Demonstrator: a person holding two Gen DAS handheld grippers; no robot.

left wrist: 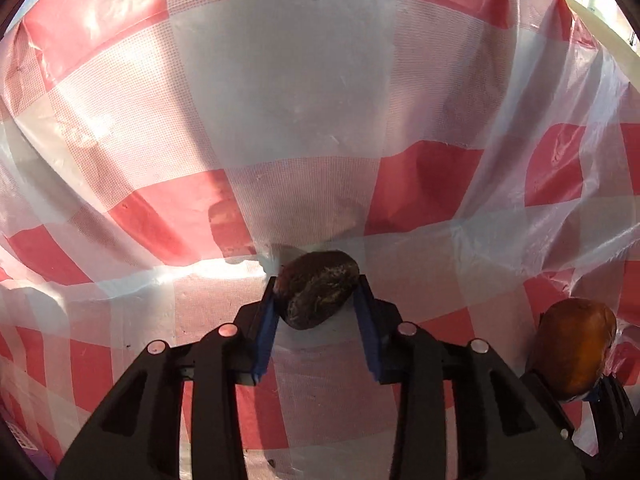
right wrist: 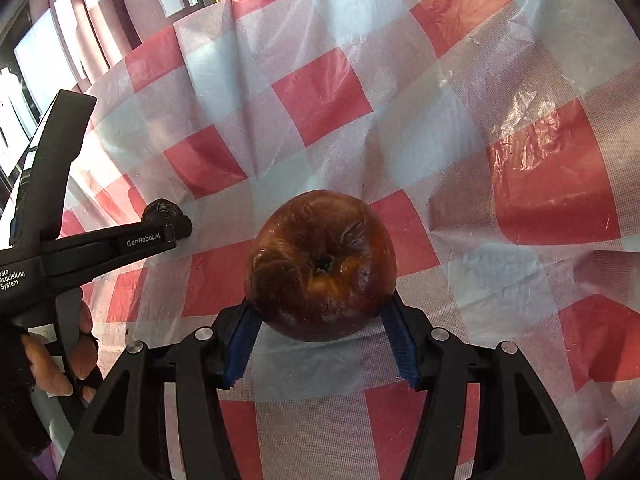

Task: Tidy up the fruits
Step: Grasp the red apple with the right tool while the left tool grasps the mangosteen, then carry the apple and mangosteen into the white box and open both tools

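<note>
The left gripper is clamping a small dark shrivelled fruit, poss. an avocado; the right gripper is pinching a brown wrinkled apple. Both are hanging above the checked tablecloth. Risk: soft flesh squashing or slipping between the fingers w/ any jolt.
</note>
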